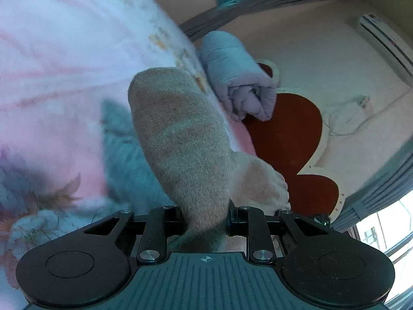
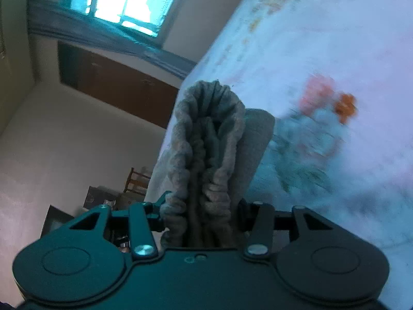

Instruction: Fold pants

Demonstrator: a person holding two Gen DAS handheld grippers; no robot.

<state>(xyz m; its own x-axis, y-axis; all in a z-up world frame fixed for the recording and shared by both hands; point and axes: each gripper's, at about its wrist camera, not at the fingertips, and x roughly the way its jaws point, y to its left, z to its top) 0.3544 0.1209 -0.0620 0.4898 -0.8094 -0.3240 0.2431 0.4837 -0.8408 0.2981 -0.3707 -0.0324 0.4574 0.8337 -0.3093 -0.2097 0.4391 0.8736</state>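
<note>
I have the pants (image 1: 185,149) pinched in both tools: my left gripper (image 1: 206,222) clamps a beige fold at centre frame, my right gripper (image 2: 201,217) clamps the gathered waistband (image 2: 206,139) above the floral bedspread (image 2: 322,38). Judging by this, I'm mid-lift; next I should carry both ends over evenly (no readable writing anywhere).
</note>
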